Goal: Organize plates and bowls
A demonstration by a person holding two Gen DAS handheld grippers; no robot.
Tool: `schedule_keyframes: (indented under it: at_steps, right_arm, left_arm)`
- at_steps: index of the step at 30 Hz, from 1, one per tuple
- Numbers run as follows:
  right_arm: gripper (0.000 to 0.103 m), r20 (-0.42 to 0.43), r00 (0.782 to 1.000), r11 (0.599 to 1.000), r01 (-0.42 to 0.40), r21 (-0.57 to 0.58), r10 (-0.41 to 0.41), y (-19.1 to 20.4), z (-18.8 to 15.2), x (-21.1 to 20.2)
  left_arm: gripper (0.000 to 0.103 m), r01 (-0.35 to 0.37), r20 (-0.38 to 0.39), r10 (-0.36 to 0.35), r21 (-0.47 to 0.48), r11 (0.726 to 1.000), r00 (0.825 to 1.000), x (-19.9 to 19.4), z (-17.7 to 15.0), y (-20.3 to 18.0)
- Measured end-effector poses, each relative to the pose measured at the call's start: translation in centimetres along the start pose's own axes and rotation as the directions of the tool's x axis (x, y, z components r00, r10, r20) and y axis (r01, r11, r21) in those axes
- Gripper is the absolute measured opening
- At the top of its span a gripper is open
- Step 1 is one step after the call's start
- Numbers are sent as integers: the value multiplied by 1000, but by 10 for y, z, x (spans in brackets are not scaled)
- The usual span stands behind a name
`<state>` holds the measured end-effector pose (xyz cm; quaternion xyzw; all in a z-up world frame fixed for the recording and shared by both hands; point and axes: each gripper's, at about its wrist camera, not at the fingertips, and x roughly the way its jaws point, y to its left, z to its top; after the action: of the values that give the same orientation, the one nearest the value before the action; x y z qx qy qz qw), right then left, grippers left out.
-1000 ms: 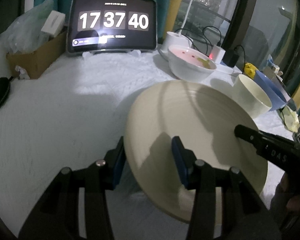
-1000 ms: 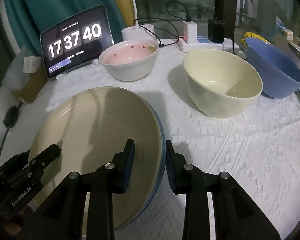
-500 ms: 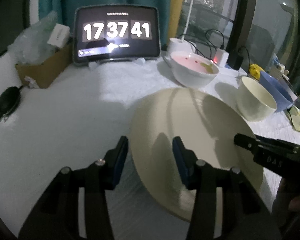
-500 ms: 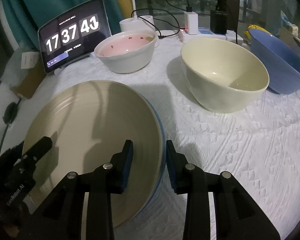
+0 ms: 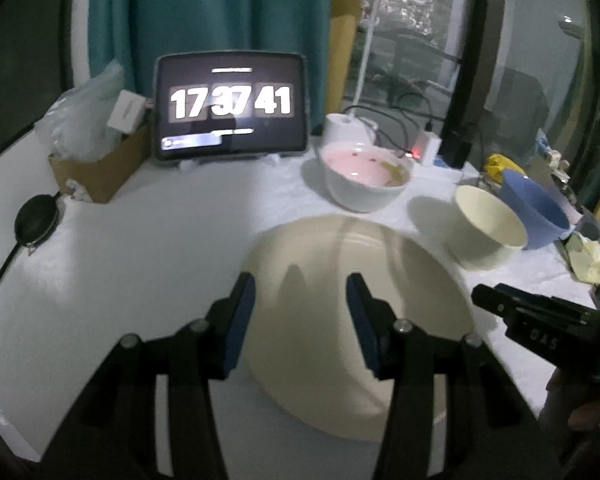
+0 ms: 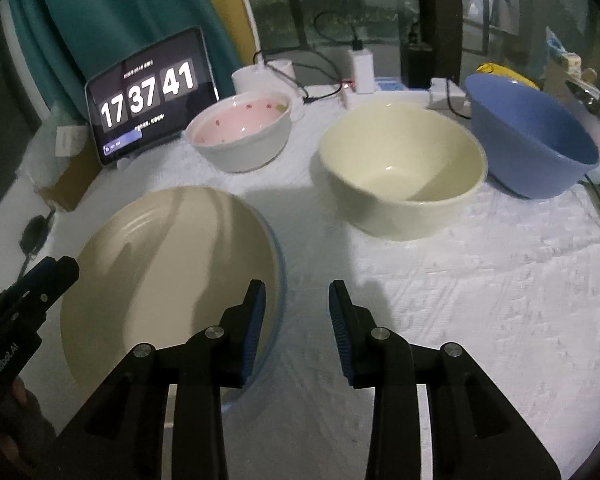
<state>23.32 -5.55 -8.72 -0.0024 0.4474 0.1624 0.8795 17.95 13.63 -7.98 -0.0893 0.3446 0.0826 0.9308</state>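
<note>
A cream plate (image 5: pixel 364 320) (image 6: pixel 172 268) lies on the white tablecloth, stacked on a blue-rimmed plate (image 6: pixel 281 276) that shows only at its edge. My left gripper (image 5: pixel 300 320) is open above the plate's near-left part, holding nothing. My right gripper (image 6: pixel 296 328) is open and empty, just off the plate's right edge. Behind stand a pink-lined white bowl (image 5: pixel 366 176) (image 6: pixel 240 136), a cream bowl (image 5: pixel 488 224) (image 6: pixel 402 168) and a blue bowl (image 5: pixel 534 212) (image 6: pixel 530 136), all upright and apart.
A tablet clock (image 5: pixel 230 106) (image 6: pixel 152 96) stands at the back. A cardboard box (image 5: pixel 100 168) with a bag and a black round object (image 5: pixel 36 220) are at the left. A mug (image 5: pixel 344 126), chargers and cables (image 6: pixel 360 68) sit behind the bowls.
Both grippers have let go of the plate rims, opened and pulled back and up. The cream plate now rests flat on the plate beneath.
</note>
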Motion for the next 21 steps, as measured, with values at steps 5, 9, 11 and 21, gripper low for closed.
schedule_keyframes:
  at_steps: [5, 9, 11, 21]
  right_arm:
    - [35, 31, 1000, 1000, 1, 9, -1, -16, 0, -16]
    - [35, 51, 999, 1000, 3, 21, -4, -31, -1, -28]
    - [35, 59, 998, 1000, 4, 27, -6, -39, -1, -32]
    - [35, 90, 996, 998, 1, 62, -7, -77, -2, -52]
  left_arm:
    - [49, 18, 7, -18, 38, 999, 1000, -8, 1, -28]
    - [49, 32, 9, -32, 48, 998, 999, -10, 3, -45]
    - [49, 39, 9, -39, 53, 998, 999, -11, 5, -54]
    - [49, 64, 3, -65, 91, 994, 998, -17, 7, -95]
